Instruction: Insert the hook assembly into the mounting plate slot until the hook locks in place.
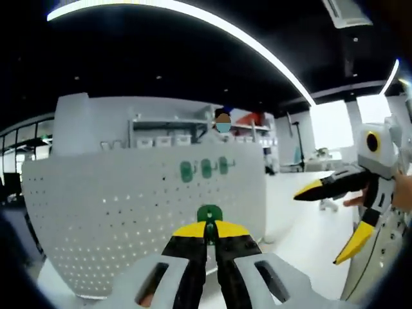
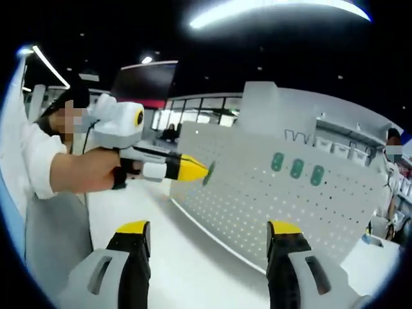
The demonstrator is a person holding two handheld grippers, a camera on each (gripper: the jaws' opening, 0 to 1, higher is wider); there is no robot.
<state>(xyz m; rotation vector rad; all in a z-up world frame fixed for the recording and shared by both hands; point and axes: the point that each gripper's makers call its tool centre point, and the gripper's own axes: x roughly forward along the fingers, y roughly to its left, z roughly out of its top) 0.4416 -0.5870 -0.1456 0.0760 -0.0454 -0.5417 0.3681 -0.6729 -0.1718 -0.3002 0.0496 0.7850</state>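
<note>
A green hook assembly (image 1: 209,214) is pinched between the yellow tips of my left gripper (image 1: 209,230), which is shut on it just in front of the white perforated mounting plate (image 1: 109,199). Three green hooks (image 1: 206,168) hang in a row high on the plate. In the right gripper view the left gripper (image 2: 196,170) holds the green hook (image 2: 209,172) near the plate's (image 2: 257,199) left edge, left of the three mounted hooks (image 2: 297,168). My right gripper (image 2: 208,232) is open with nothing between its jaws, off to the right (image 1: 329,219) of the plate.
The plate stands upright on a white table (image 2: 187,270). Shelves with white bins (image 1: 164,138) rise behind it, and a person (image 1: 223,123) stands beyond. The arm (image 2: 77,170) of the person holding the left gripper reaches in from the left.
</note>
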